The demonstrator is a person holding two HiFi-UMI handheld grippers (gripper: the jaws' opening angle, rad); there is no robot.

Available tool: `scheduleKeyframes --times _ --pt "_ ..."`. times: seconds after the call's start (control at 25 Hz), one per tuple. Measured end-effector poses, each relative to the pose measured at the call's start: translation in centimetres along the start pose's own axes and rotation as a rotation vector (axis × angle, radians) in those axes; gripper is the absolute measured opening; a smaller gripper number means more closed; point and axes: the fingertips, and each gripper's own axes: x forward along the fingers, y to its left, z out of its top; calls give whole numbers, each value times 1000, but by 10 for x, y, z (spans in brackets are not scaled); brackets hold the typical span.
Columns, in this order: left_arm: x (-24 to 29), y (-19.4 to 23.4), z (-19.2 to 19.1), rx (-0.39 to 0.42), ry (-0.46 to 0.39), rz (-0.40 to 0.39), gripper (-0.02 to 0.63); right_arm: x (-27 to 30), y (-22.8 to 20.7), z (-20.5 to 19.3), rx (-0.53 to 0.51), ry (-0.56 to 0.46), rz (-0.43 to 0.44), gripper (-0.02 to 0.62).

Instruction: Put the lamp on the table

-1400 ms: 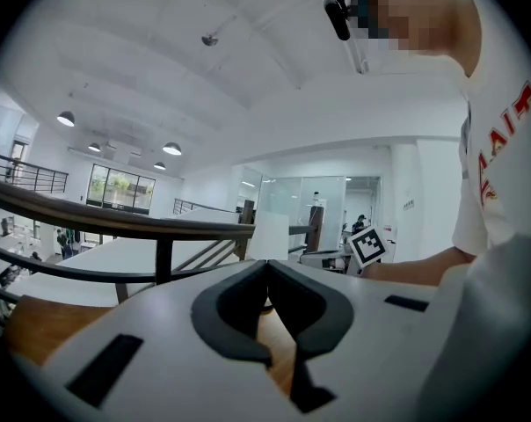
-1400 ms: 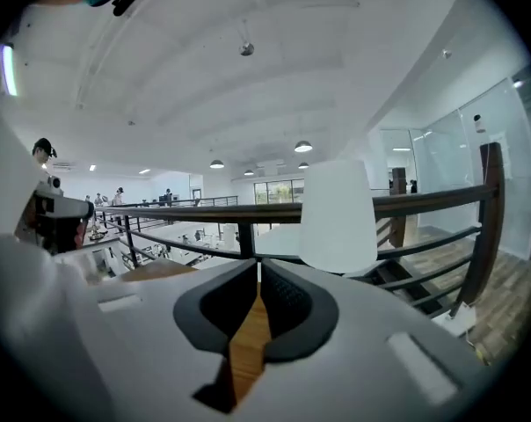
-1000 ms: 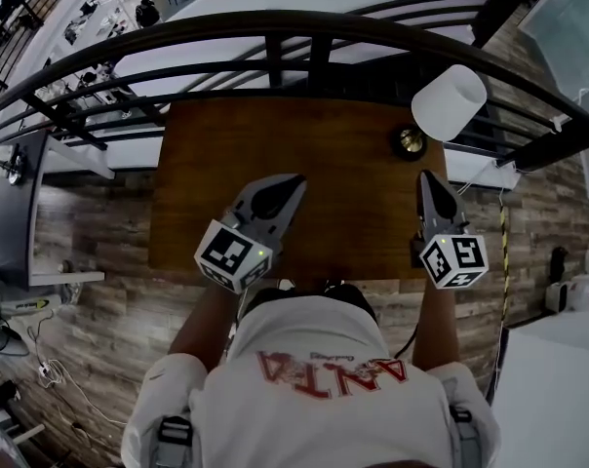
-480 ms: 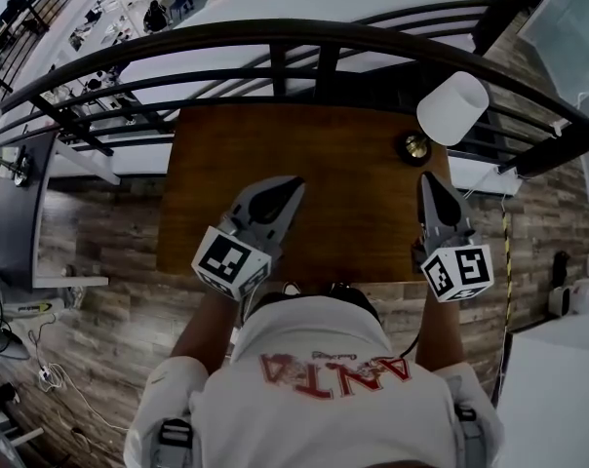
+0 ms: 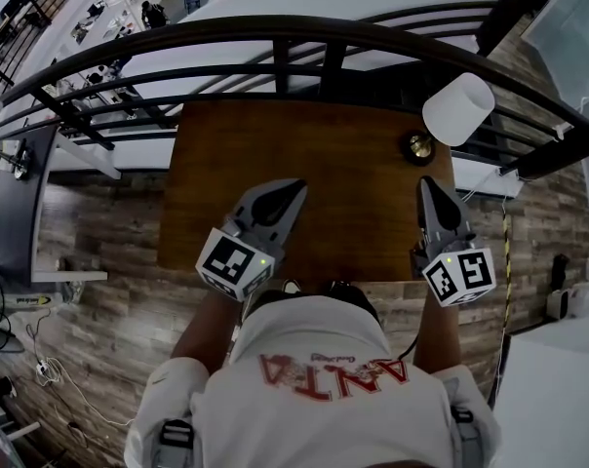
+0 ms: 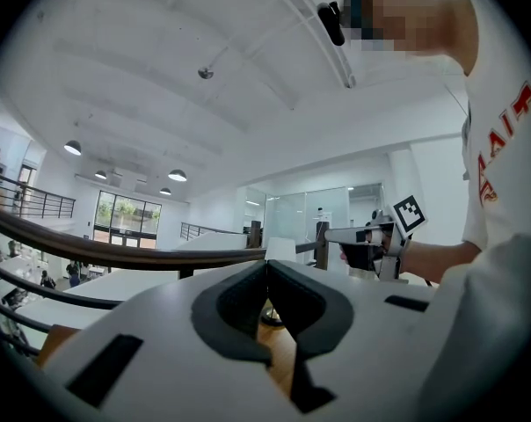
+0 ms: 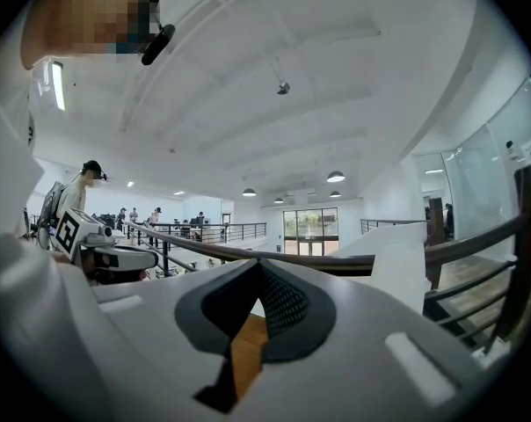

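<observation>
The lamp (image 5: 457,108) stands at the worktop's (image 5: 343,178) one o'clock corner. Left gripper (image 5: 293,187) and right gripper (image 5: 427,185) have jaws together (both empty); withdraw them without nudging its base.

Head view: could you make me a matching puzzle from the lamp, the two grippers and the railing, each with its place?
1 lamp
2 left gripper
3 right gripper
4 railing

A beyond the far edge of the table
B on the table's far right corner
C shut, over the table's middle
D shut, by the table's right edge, near the lamp

Pairs: 1-B, 2-C, 3-D, 4-A
</observation>
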Motion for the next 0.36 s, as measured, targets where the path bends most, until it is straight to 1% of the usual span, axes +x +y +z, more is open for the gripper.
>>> scheduleKeyframes --times 0.36 --pt "-7 2 -10 9 19 14 9 4 4 -14 10 13 1 0"
